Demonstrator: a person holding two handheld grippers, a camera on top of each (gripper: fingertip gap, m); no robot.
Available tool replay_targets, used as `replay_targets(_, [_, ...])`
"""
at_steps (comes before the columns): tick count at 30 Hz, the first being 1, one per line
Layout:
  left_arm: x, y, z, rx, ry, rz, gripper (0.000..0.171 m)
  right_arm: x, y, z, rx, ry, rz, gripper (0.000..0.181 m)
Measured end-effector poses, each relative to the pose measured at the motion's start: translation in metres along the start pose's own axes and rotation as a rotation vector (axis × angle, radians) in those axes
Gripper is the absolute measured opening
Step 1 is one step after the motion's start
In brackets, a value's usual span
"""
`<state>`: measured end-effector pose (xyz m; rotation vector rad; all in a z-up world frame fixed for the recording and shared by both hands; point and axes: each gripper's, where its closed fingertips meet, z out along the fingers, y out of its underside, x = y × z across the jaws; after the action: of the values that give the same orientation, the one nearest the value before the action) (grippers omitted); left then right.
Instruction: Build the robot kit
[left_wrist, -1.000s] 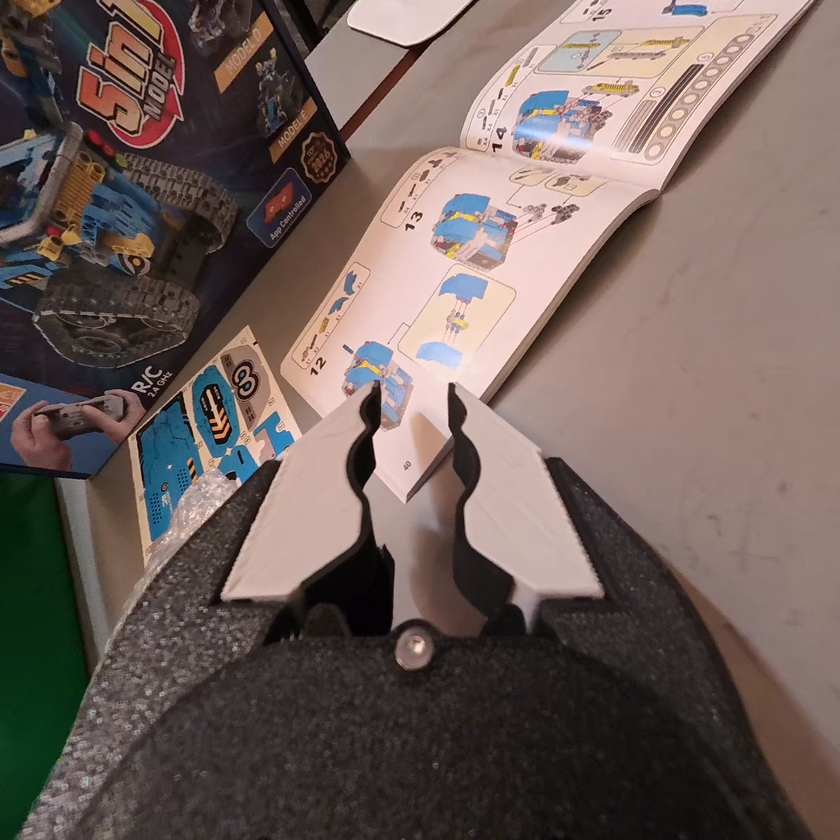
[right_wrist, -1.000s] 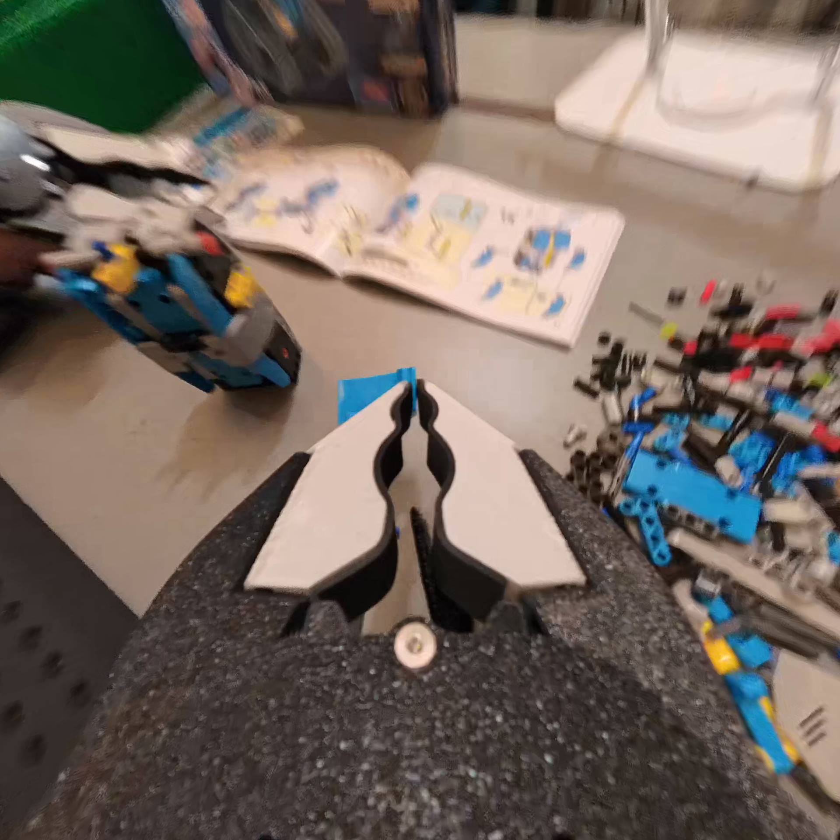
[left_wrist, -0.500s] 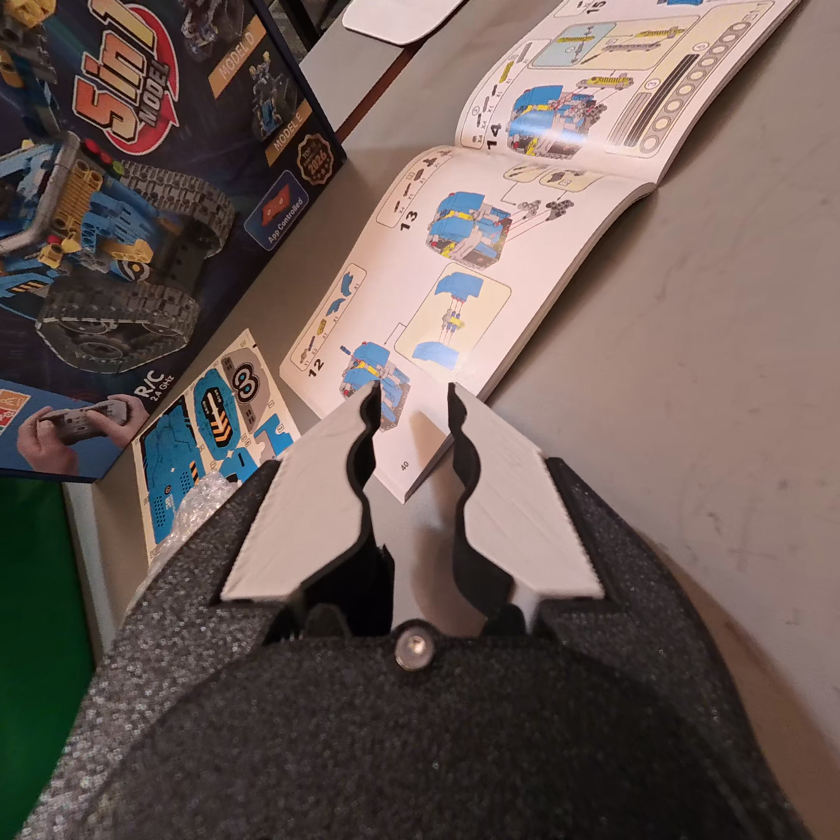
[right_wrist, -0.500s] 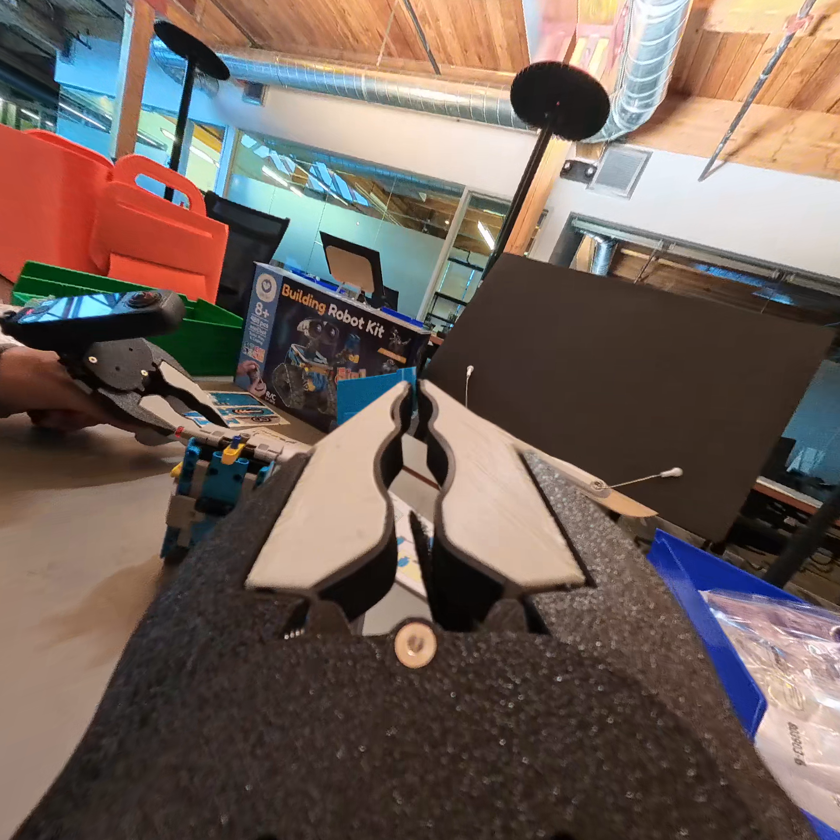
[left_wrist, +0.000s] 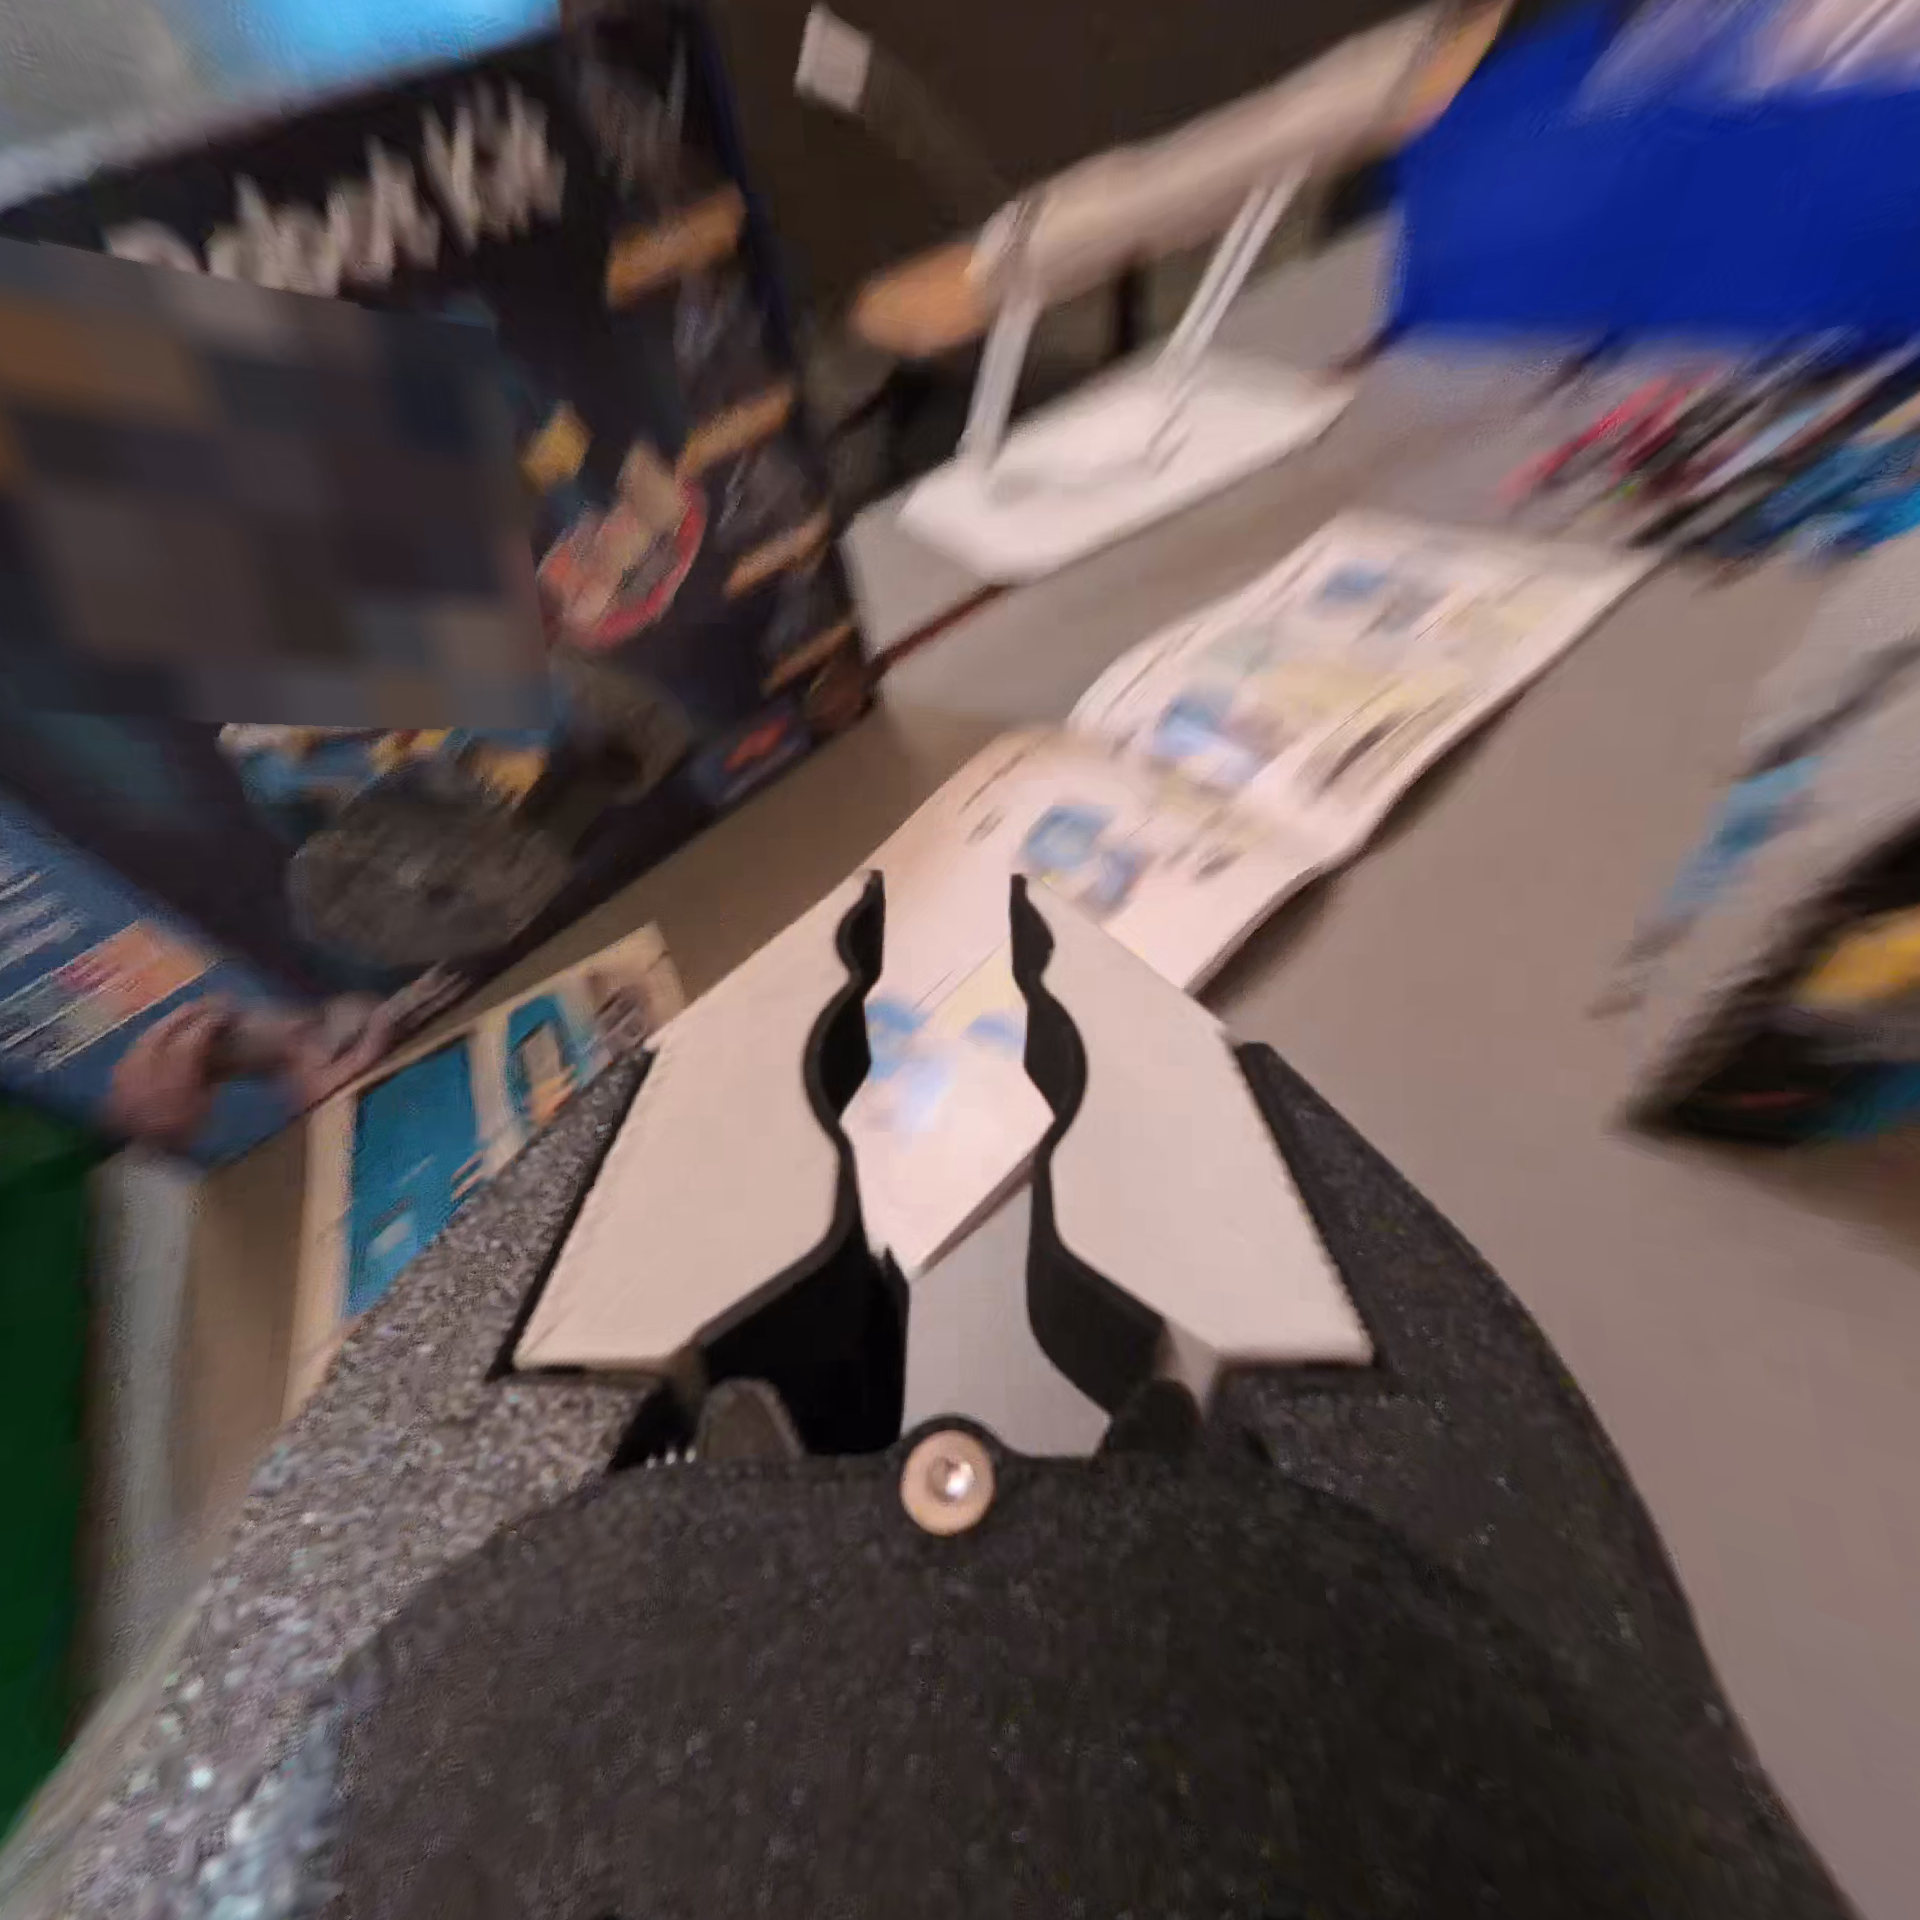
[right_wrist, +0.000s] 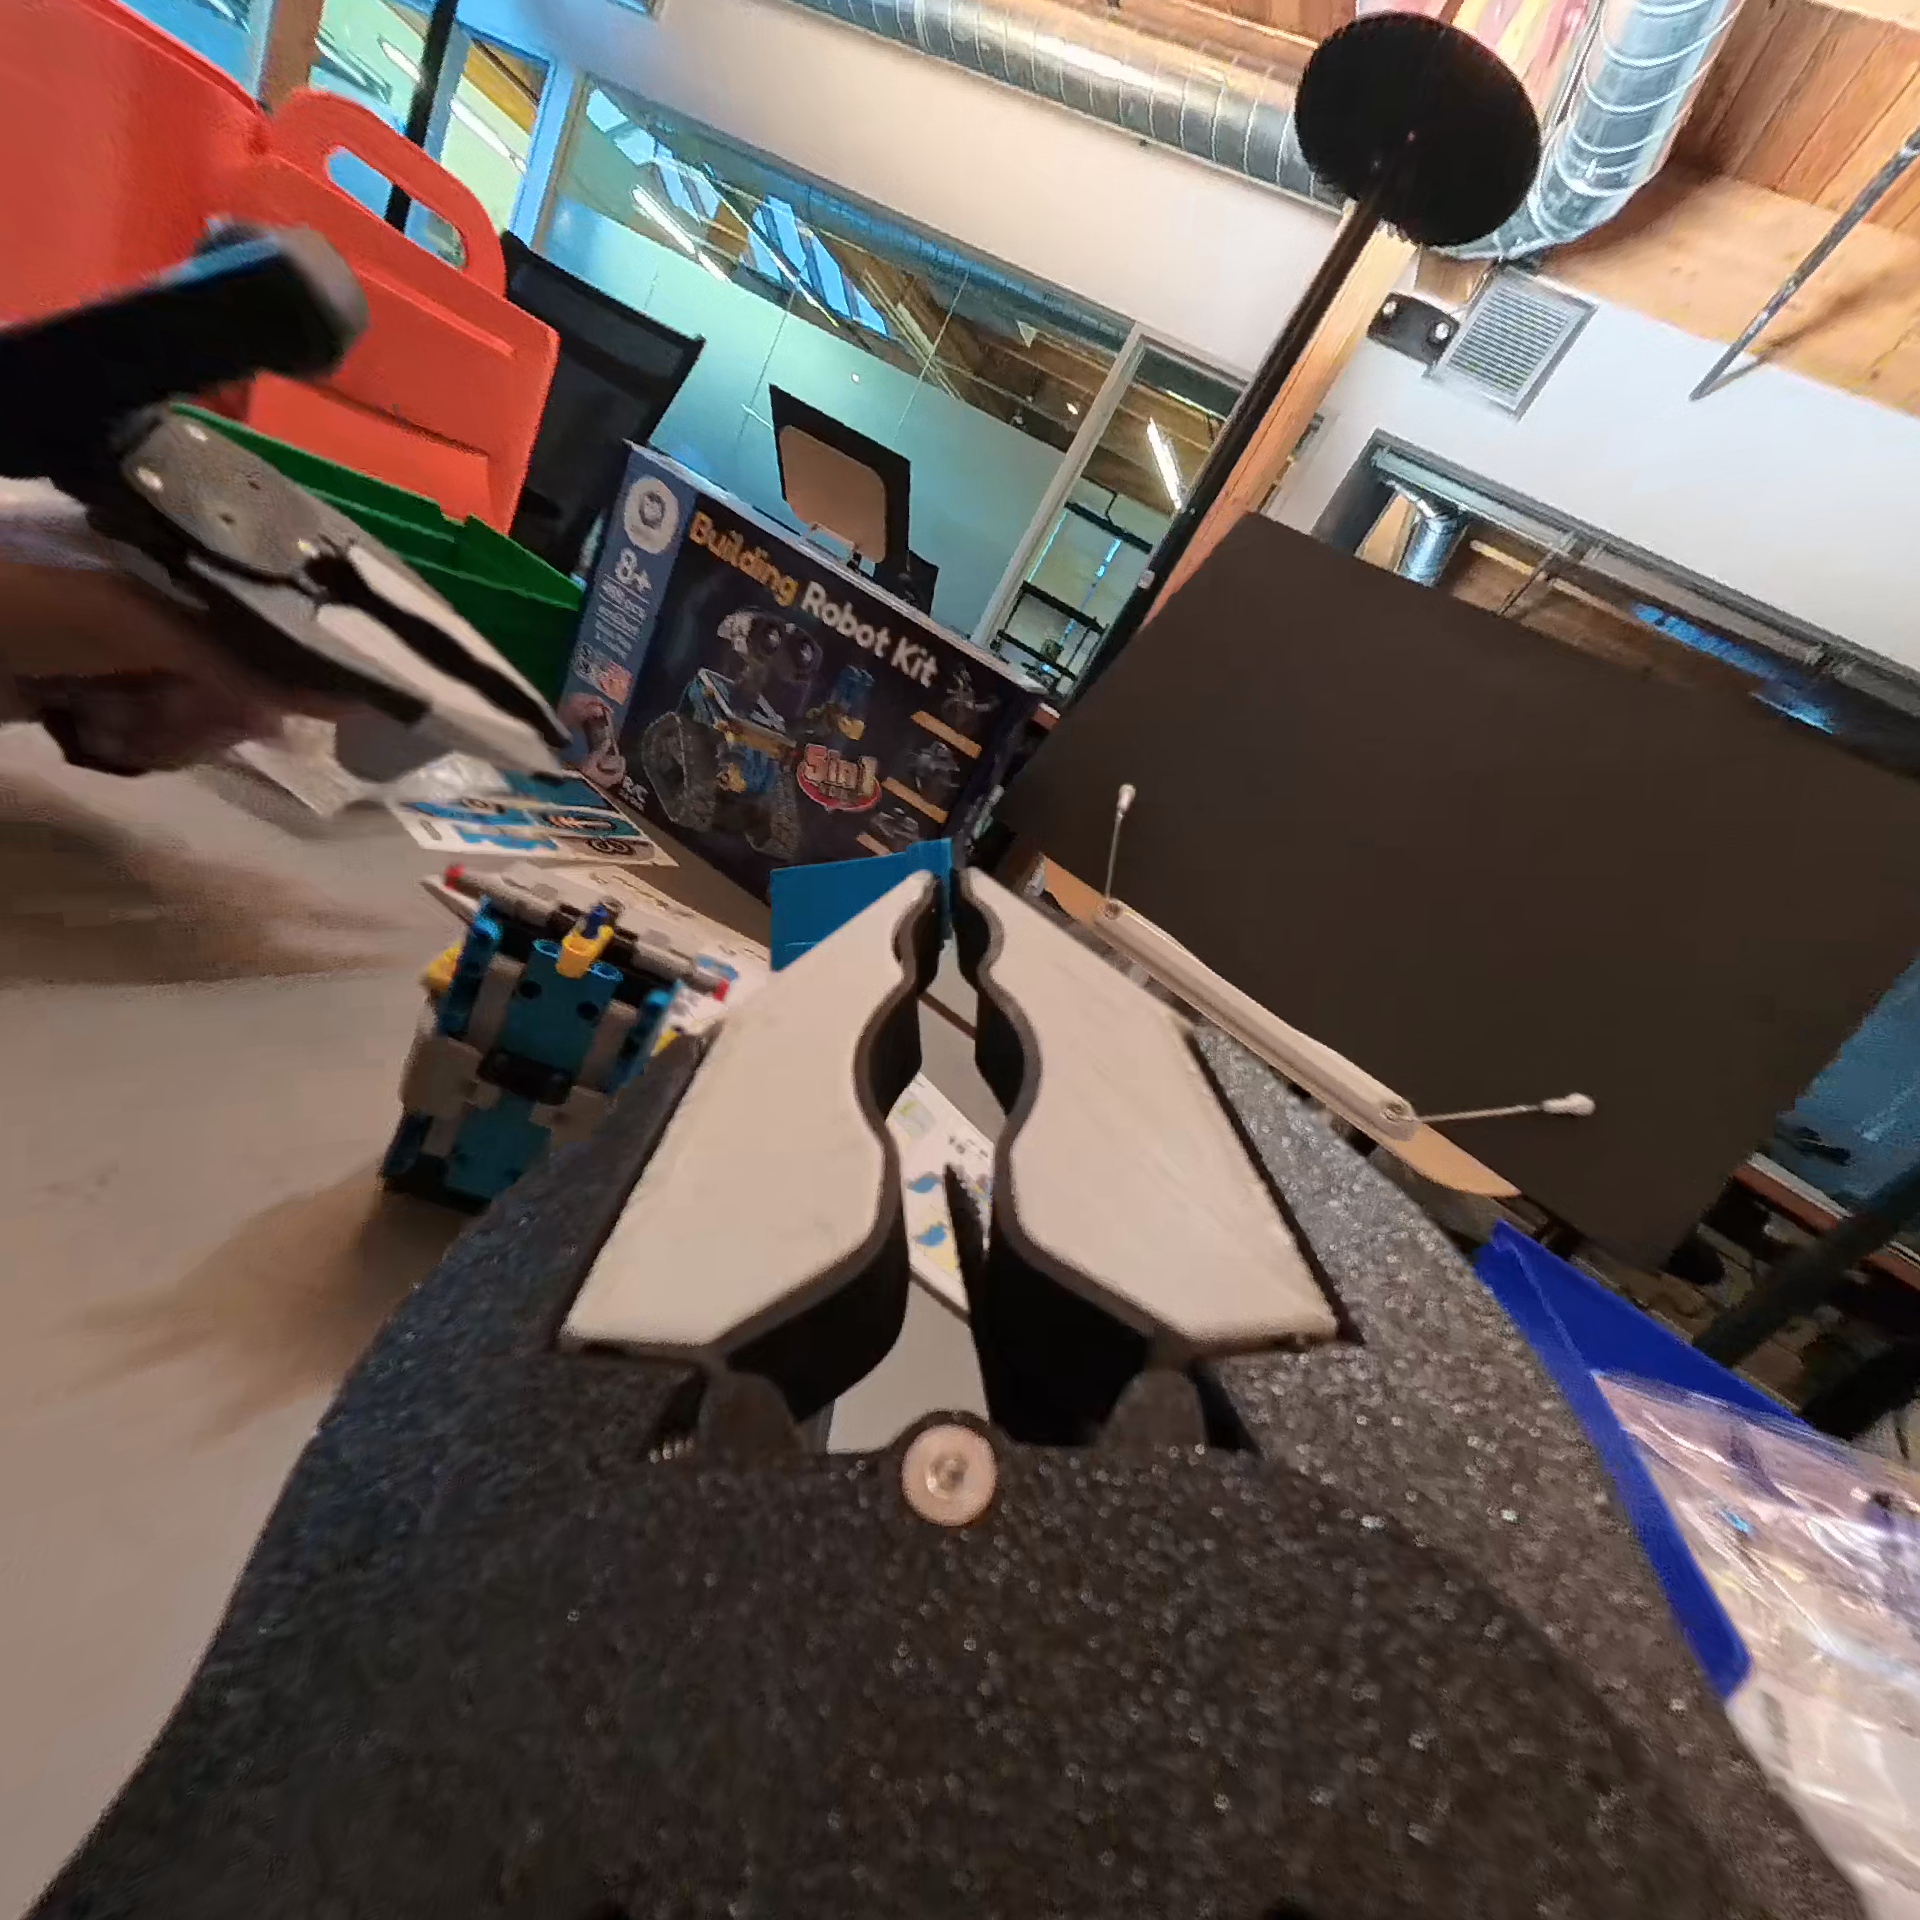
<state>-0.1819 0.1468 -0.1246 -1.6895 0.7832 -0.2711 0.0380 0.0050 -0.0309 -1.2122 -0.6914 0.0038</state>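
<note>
My right claw (right_wrist: 943, 902) is pinching a thin blue piece (right_wrist: 842, 904), my left claw (left_wrist: 943, 914) is spread and empty above the booklet (left_wrist: 1278, 727). I'd keep that pinch firm near the half-built model (right_wrist: 520, 1049).

**Tabletop layout**

Grey table (right_wrist: 156, 1143): carries everything below.
Open paper instruction booklet (left_wrist: 1299, 748): flat on the table, ahead of the left gripper (left_wrist: 945, 904).
Dark cardboard kit box (right_wrist: 810, 727): upright behind the booklet, to its left.
Printed sticker sheet (right_wrist: 530, 826): flat before the box.
Blue-and-grey brick model (right_wrist: 520, 1049): standing at the booklet's near edge, left of the right gripper (right_wrist: 945, 899).
Thin blue flat piece (right_wrist: 831, 904): between the right gripper's tips.
Blue plastic bin (right_wrist: 1600, 1444): at right, a clear plastic bag (right_wrist: 1787, 1538) inside.
</note>
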Motion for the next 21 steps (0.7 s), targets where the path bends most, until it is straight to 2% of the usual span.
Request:
replay_targets(2, [0.049,-0.050,-0.034,0.241,0.311,-0.089,0.027,-0.011,-0.011,0.007,0.036,-0.015,0.039,0.001])
replay_targets(4, [0.091,-0.084,-0.078,0.435,0.554,-0.125,0.027,-0.024,-0.027,0.012,0.089,-0.021,0.085,0.001])
replay_targets(6, [0.116,-0.097,-0.100,0.489,0.670,-0.167,0.028,-0.042,-0.043,0.018,0.138,-0.051,0.128,0.001])
replay_targets(9, [0.134,-0.103,-0.111,0.506,0.743,-0.224,0.032,-0.077,-0.056,0.028,0.163,-0.107,0.156,0.001])
replay_targets(11, [0.139,-0.102,-0.113,0.508,0.760,-0.238,0.031,-0.093,-0.058,0.033,0.163,-0.106,0.113,0.001])
replay_targets(13, [0.139,-0.101,-0.114,0.513,0.767,-0.246,0.019,-0.102,-0.059,0.035,0.176,-0.091,0.054,0.001])
replay_targets(14, [0.140,-0.100,-0.114,0.507,0.780,-0.243,0.004,-0.106,-0.059,0.035,0.177,-0.094,0.032,0.001])
replay_targets(15, [0.141,-0.098,-0.113,0.501,0.784,-0.239,0.000,-0.109,-0.058,0.036,0.175,-0.099,0.028,0.001])
replay_targets(19, [0.138,-0.091,-0.104,0.460,0.748,-0.200,0.000,-0.107,-0.048,0.039,0.133,-0.119,0.079,0.001])
replay_targets(21, [0.133,-0.085,-0.098,0.434,0.715,-0.119,0.000,-0.100,-0.037,0.041,0.092,-0.103,0.141,0.003])
